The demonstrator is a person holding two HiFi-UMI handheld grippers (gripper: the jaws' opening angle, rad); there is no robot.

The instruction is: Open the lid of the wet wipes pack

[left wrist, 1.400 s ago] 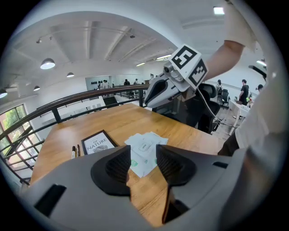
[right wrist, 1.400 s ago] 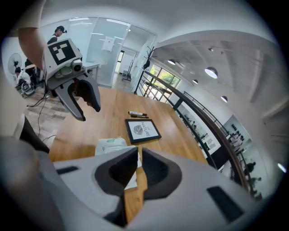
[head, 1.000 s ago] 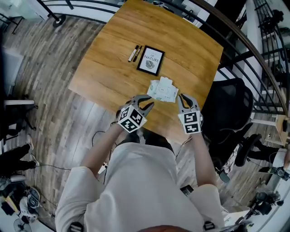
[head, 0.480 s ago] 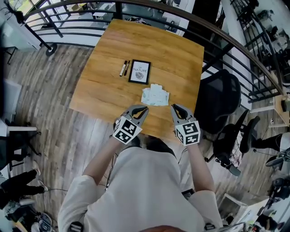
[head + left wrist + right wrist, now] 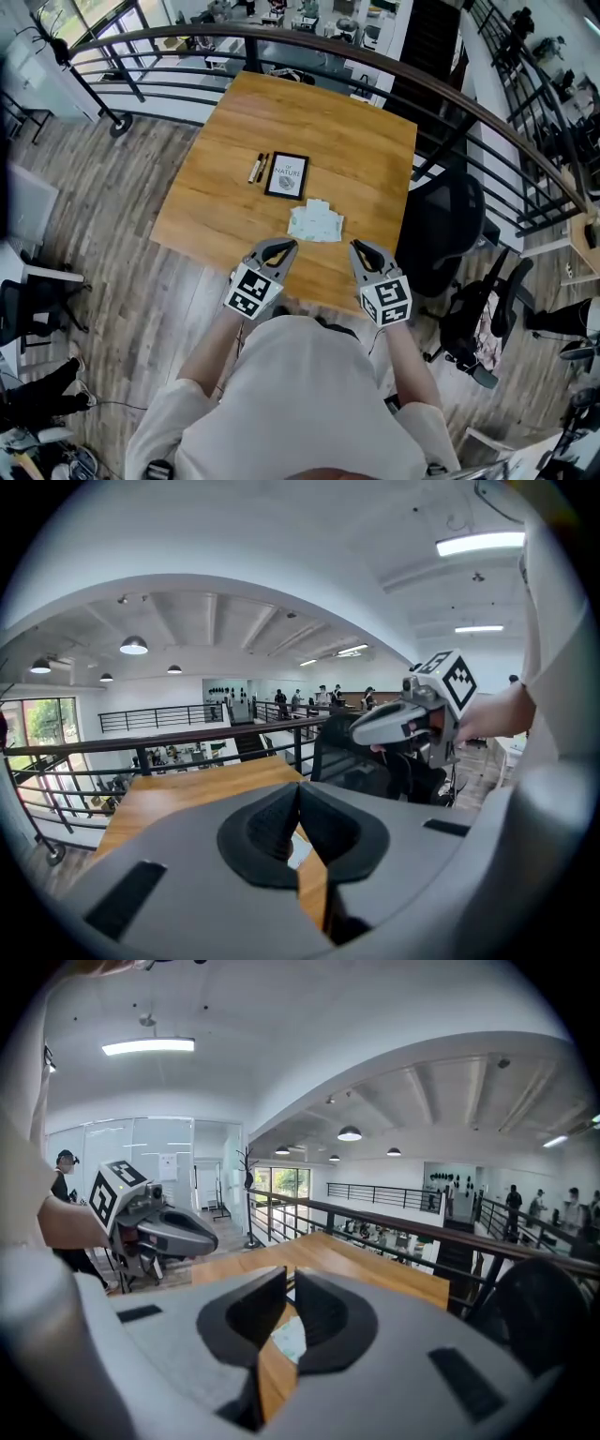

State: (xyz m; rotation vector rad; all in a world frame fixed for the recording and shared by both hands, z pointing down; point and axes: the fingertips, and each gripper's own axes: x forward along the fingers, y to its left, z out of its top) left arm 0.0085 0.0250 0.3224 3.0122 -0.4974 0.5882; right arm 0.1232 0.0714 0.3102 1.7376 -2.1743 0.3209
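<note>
The wet wipes pack (image 5: 316, 223) is a pale, white-green pack that lies flat on the wooden table (image 5: 225, 206), near its front edge. Both grippers hover over that edge, short of the pack and apart from it. My left gripper (image 5: 284, 247) is shut, its pads meeting with nothing between them (image 5: 299, 789). My right gripper (image 5: 357, 247) keeps a narrow gap between its pads and holds nothing (image 5: 290, 1279). A sliver of the pack (image 5: 289, 1340) shows far below the right jaws and below the left ones (image 5: 299, 849). I cannot tell how the lid stands.
A black-framed picture (image 5: 287, 175) lies behind the pack, with two pens (image 5: 258, 167) to its left. A black office chair (image 5: 450, 225) stands off the table's right side. A dark railing (image 5: 281, 37) curves behind the table. Wooden floor lies below the front edge.
Both grippers have risen and drawn back from the pack toward the person. The left jaws, open a second ago, have closed. The pack lies where it was.
</note>
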